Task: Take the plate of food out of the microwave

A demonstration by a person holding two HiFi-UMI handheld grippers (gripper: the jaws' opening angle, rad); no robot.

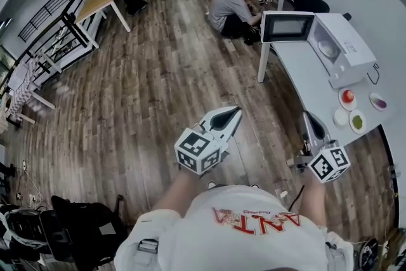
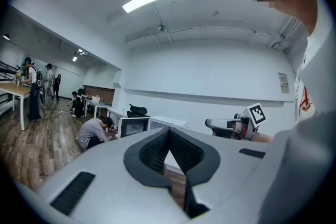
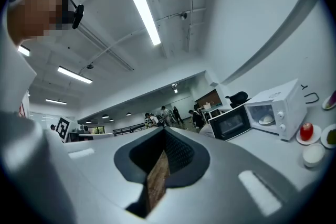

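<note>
A white microwave [image 1: 346, 47] stands on the white table [image 1: 311, 82] at the far right, its door [image 1: 288, 26] swung open to the left. A white plate [image 1: 328, 49] sits inside it; the right gripper view also shows this plate [image 3: 266, 119] in the microwave [image 3: 278, 107]. Both grippers hang over the wooden floor, well short of the table. My left gripper [image 1: 233, 112] is shut and empty. My right gripper [image 1: 307, 116] is shut with nothing in it and points toward the table's near part.
Small dishes lie on the table near the microwave: one with a red item [image 1: 347, 98], a pink one [image 1: 379, 101], a white one [image 1: 341, 117] and a green one [image 1: 358, 121]. A person [image 1: 231, 6] crouches on the floor beside the table's far end. Desks and chairs stand farther back.
</note>
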